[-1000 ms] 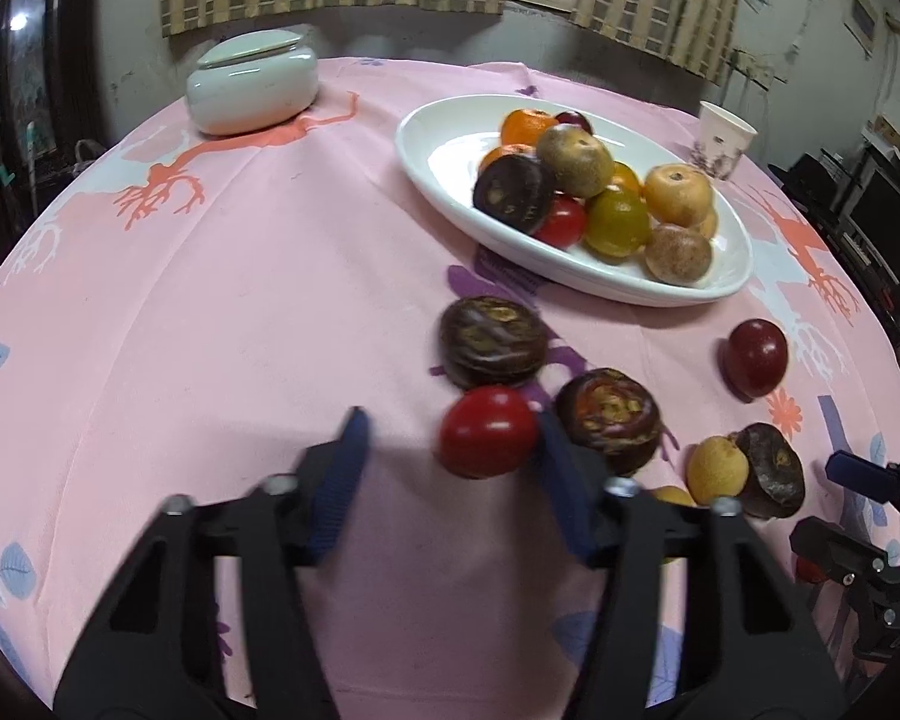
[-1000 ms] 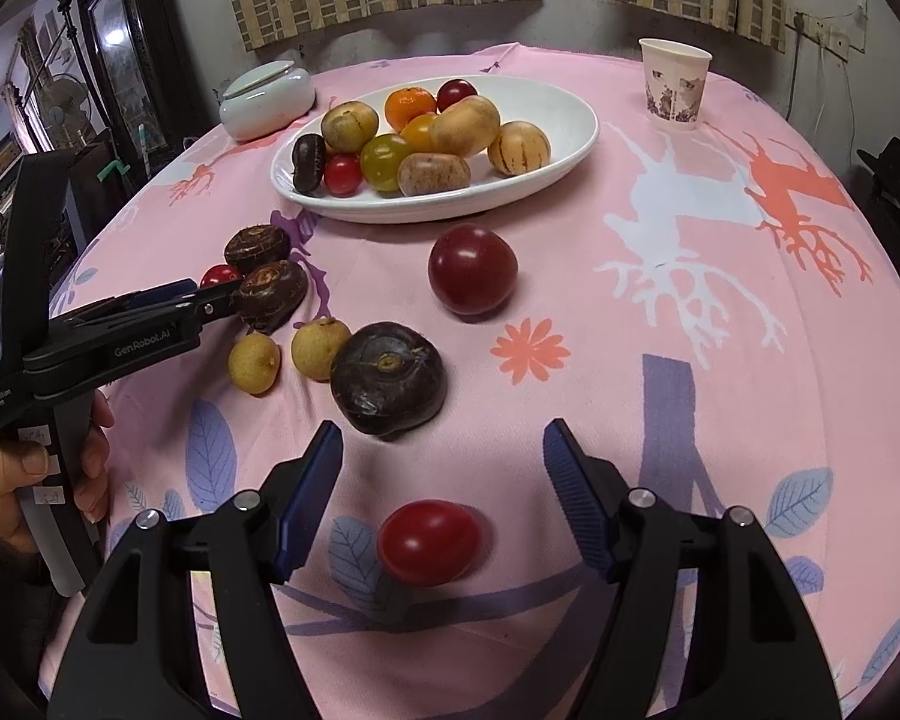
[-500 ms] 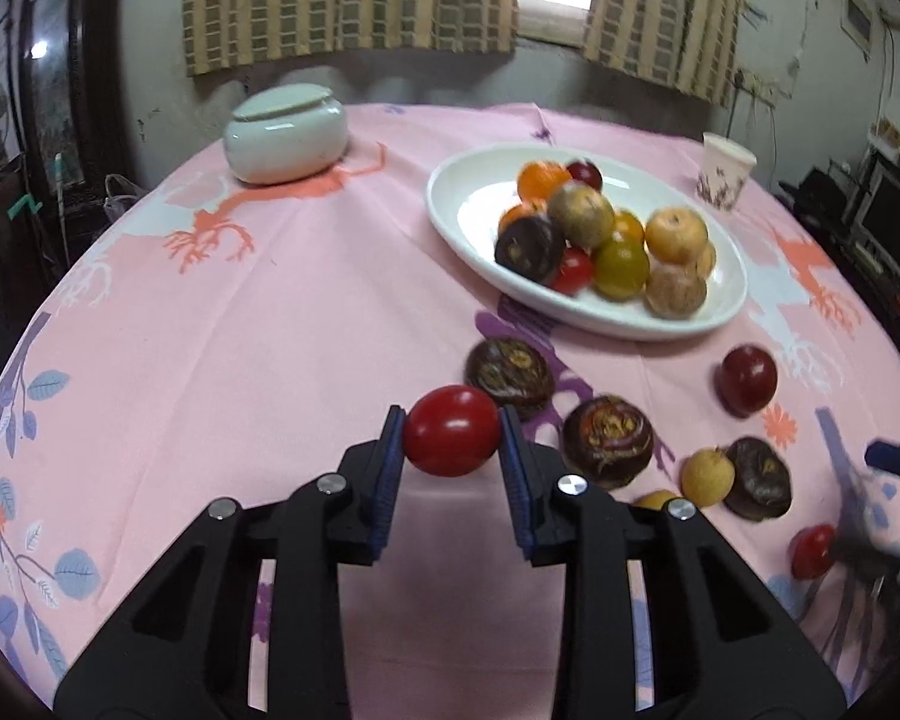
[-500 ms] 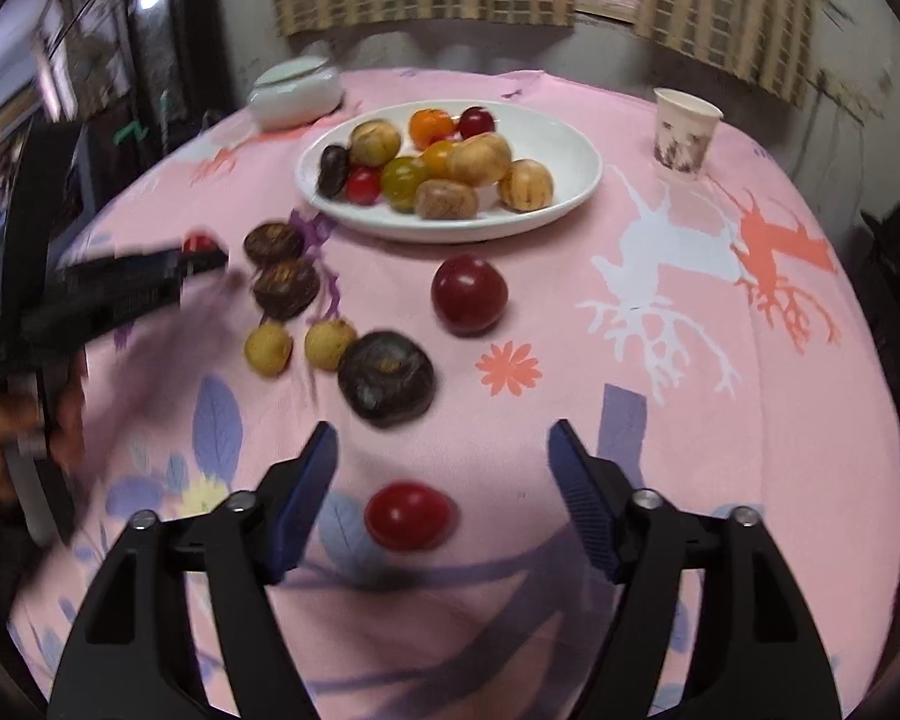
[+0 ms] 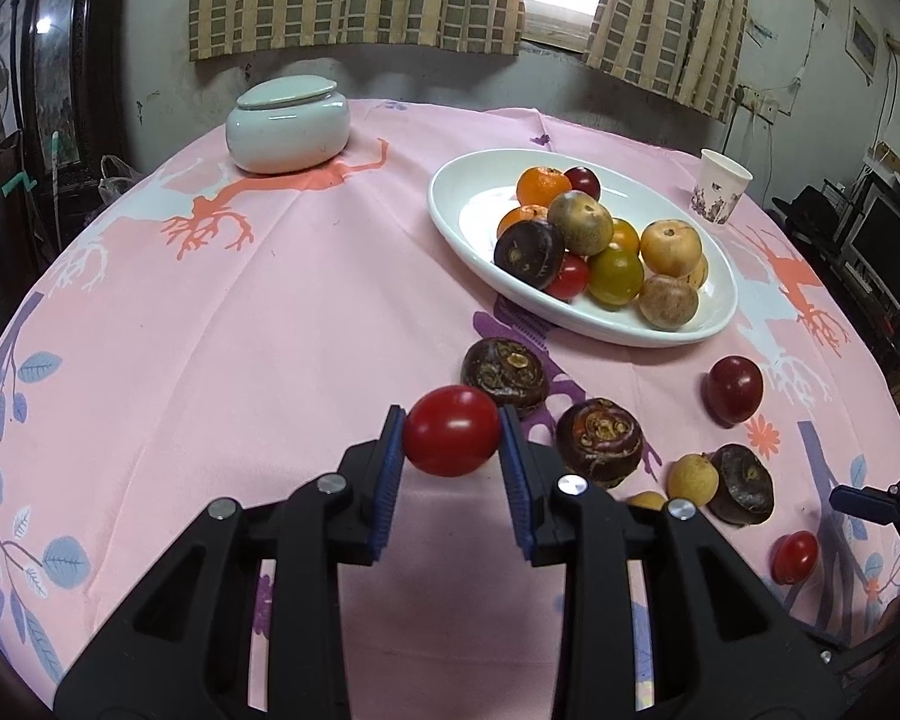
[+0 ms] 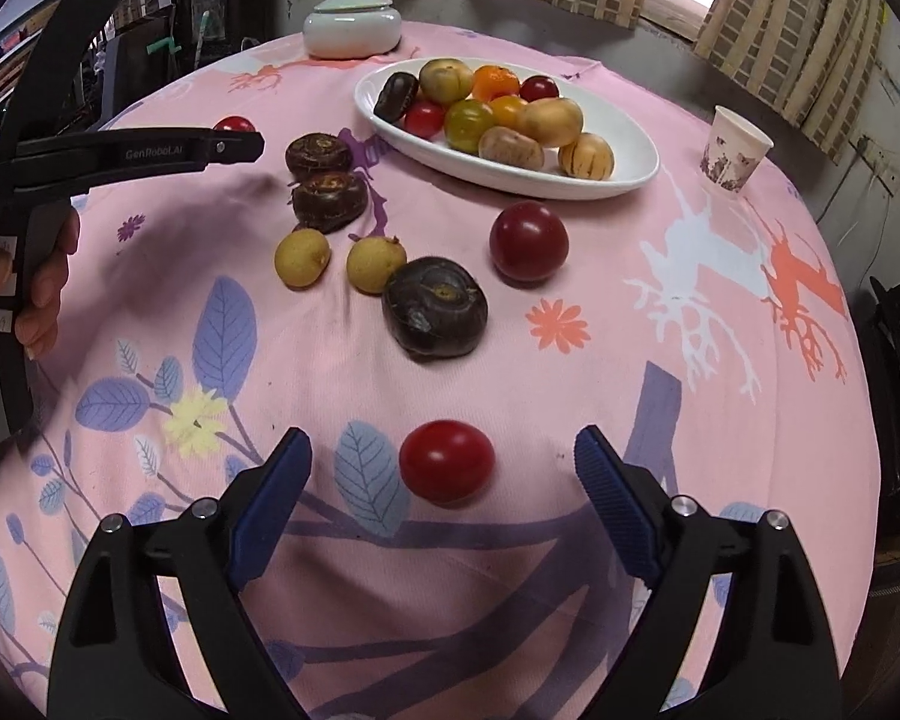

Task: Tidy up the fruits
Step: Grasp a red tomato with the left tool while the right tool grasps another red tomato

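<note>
My left gripper [image 5: 452,441] is shut on a red tomato [image 5: 452,438] and holds it above the pink tablecloth. It also shows in the right wrist view [image 6: 234,138], with the red tomato [image 6: 234,123] at its tip. A white oval plate [image 5: 468,204] holds several fruits. My right gripper [image 6: 444,468] is open, its fingers on either side of a second red tomato [image 6: 447,461] lying on the cloth. Loose on the cloth are dark brown fruits [image 6: 435,307], two small yellow fruits [image 6: 302,257] and a dark red plum [image 6: 528,240].
A pale lidded ceramic jar [image 5: 288,123] stands at the back left. A paper cup [image 5: 720,187] stands at the back right beyond the plate [image 6: 630,174]. The round table's edge curves away on all sides. Furniture stands around the table.
My left gripper closed on the red tomato and lifted it off the cloth. My right gripper stayed open around the second tomato and edged a little closer to it.
</note>
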Demonstrator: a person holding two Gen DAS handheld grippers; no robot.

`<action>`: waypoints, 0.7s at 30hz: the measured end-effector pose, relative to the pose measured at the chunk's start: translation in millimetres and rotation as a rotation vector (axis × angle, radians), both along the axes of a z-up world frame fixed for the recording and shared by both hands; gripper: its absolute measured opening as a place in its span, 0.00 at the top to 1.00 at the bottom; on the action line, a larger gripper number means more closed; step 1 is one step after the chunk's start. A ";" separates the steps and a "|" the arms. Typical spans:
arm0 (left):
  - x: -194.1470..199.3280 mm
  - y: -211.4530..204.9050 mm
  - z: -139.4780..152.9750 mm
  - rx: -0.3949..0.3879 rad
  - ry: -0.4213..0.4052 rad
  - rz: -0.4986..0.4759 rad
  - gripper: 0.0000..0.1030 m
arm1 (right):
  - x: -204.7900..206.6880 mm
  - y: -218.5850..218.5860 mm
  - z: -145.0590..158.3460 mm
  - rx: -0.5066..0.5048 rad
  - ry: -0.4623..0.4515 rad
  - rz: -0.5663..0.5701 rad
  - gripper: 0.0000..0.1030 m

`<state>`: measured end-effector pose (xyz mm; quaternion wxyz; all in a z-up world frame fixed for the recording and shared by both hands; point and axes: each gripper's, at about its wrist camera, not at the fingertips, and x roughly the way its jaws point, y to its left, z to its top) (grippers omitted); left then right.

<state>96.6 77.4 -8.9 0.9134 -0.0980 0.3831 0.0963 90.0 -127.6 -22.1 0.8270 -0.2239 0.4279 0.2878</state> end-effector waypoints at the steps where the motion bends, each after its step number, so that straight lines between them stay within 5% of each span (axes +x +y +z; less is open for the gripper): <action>1: 0.1 0.0 0.0 0.001 0.000 -0.002 0.70 | 0.4 0.3 -1.0 -0.005 -0.001 -0.005 0.20; 7: 1.9 2.3 -4.3 -0.017 0.022 -0.003 0.69 | 8.5 -1.9 -1.7 -0.006 0.010 -0.048 0.30; 14: 2.8 6.2 -6.9 -0.048 0.031 0.006 0.69 | 4.8 4.3 -8.4 -0.044 0.037 -0.007 0.68; 21: 2.9 4.8 -7.4 -0.031 0.030 0.006 0.69 | 5.2 2.0 6.7 0.032 0.010 -0.010 0.69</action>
